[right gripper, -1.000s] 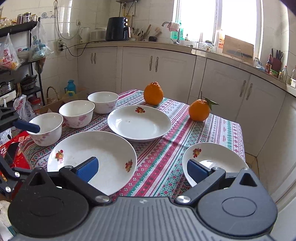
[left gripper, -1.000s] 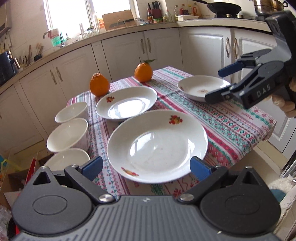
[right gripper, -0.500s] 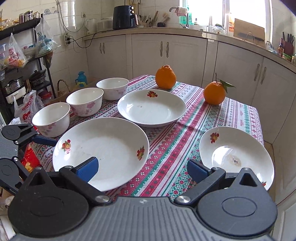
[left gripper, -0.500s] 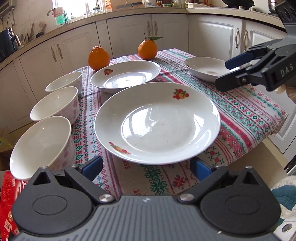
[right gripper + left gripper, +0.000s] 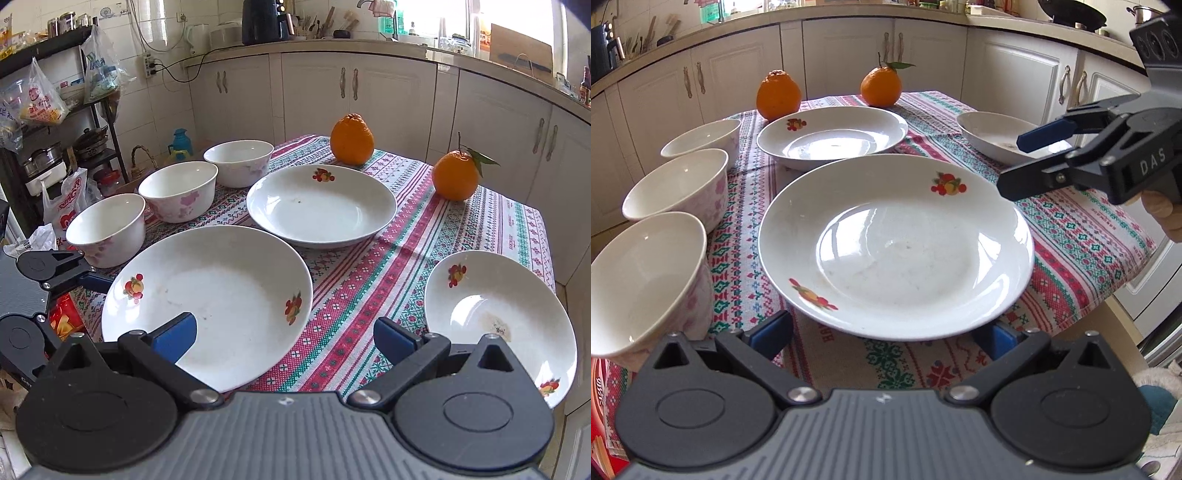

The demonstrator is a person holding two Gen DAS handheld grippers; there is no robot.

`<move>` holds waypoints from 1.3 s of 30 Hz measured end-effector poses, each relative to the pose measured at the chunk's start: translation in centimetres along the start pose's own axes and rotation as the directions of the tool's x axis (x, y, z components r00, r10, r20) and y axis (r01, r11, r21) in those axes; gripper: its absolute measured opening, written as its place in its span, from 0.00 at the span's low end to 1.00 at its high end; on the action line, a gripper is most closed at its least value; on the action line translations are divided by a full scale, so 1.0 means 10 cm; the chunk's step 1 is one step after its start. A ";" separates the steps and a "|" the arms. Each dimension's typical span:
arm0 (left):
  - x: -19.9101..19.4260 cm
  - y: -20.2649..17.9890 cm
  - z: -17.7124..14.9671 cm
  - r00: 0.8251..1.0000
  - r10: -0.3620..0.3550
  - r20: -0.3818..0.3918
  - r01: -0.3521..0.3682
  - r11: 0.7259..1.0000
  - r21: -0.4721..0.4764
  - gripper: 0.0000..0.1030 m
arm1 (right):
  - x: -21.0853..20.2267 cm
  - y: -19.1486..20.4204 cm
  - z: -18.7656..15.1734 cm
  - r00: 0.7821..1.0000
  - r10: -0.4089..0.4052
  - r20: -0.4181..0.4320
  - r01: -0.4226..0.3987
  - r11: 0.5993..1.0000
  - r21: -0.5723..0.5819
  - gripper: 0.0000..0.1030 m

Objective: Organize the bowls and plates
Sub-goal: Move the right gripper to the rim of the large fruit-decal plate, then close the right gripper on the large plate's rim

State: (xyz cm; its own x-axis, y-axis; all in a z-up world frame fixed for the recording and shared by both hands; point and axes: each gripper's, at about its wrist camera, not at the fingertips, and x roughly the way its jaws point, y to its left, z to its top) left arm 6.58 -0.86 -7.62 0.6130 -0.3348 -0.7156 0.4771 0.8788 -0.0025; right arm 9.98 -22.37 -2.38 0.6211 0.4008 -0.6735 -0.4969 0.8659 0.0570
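Left gripper [image 5: 882, 334] spread wide, jaws just opened further, near rim of the big plate [image 5: 897, 247] between the pads [image 5: 772, 332] but not pressed. Right gripper [image 5: 283, 338] also wide, holding nothing, hanging over the cloth [image 5: 354, 295] between the big plate and the small plate [image 5: 495, 317]. Likely trouble: a pinch on a thin glazed rim slipping, and the plate tipping toward the table edge at 6 o'clock. Also a knock to the nearest bowl [image 5: 642, 277], at 9 o'clock of the plate and just beside the left finger, close to the edge itself. Possibly a clash of the two tools over the same plate. From the left wrist only: the right gripper side-on at 2 o'clock, gap plain to see, with part of a hand behind it. From the right wrist only: the small plate's full face with a smear inside, the left gripper by the big plate's rim at 9 o'clock, and the three bowls set apart, unstacked.
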 end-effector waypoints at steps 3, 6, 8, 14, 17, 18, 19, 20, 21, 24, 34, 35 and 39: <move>0.00 0.00 0.00 1.000 0.003 -0.003 -0.003 1.000 -0.001 1.00 | 0.05 0.00 0.02 1.000 0.022 -0.011 -0.022 1.000 -0.009 1.00; -0.01 -0.02 0.00 1.000 0.012 -0.001 -0.012 1.000 -0.005 1.00 | 0.12 -0.02 0.05 0.998 0.058 -0.030 -0.059 0.998 -0.011 1.00; -0.01 -0.04 0.00 1.000 0.020 0.002 -0.020 1.000 0.005 0.99 | 0.17 -0.04 0.07 0.995 0.085 -0.045 -0.085 0.996 -0.013 1.00; -0.03 -0.08 0.00 1.000 0.029 0.008 -0.029 0.999 0.023 0.99 | 0.35 -0.15 0.16 0.982 0.171 -0.084 -0.170 0.985 0.024 1.00; -0.06 -0.08 0.00 0.999 0.024 0.020 -0.025 0.999 0.025 0.99 | 0.47 -0.22 0.22 0.971 0.212 -0.107 -0.208 0.977 0.045 1.00; -0.06 -0.07 0.00 0.999 0.024 0.021 -0.025 0.999 0.029 0.99 | 0.50 -0.23 0.25 0.968 0.222 -0.113 -0.218 0.975 0.046 1.00; -0.06 -0.07 -0.01 0.999 0.025 0.022 -0.026 0.999 0.032 0.99 | 0.54 -0.24 0.27 0.966 0.230 -0.117 -0.226 0.973 0.045 1.00; -0.06 -0.07 -0.01 0.999 0.029 0.020 -0.030 0.999 0.034 0.99 | 0.58 -0.25 0.29 0.963 0.238 -0.123 -0.235 0.971 0.045 1.00; -0.06 -0.08 0.00 0.999 0.030 0.020 -0.031 0.999 0.037 0.99 | 0.61 -0.26 0.31 0.961 0.245 -0.129 -0.242 0.969 0.045 1.00; -0.06 -0.08 -0.01 0.999 0.021 0.025 -0.022 0.999 0.045 0.99 | 0.71 -0.29 0.36 0.951 0.275 -0.145 -0.270 0.962 0.051 0.96; -0.08 -0.08 -0.02 0.999 0.001 0.039 -0.004 0.998 0.066 0.98 | 0.97 -0.33 0.51 0.915 0.345 -0.207 -0.342 0.938 0.051 0.77; -0.08 -0.08 -0.02 0.999 -0.002 0.040 -0.001 0.998 0.068 0.98 | 0.98 -0.34 0.52 0.912 0.354 -0.209 -0.350 0.935 0.053 0.76; -0.07 -0.08 -0.02 0.999 -0.012 0.042 0.009 0.998 0.064 0.97 | 1.04 -0.37 0.55 0.897 0.385 -0.219 -0.378 0.923 0.073 0.75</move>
State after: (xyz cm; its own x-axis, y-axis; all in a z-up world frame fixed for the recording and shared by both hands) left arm 5.65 -1.21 -7.28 0.6330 -0.3592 -0.6858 0.5224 0.8520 0.0360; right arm 21.59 -19.76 -5.54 0.2328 0.6269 -0.7435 -0.6493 0.6694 0.3611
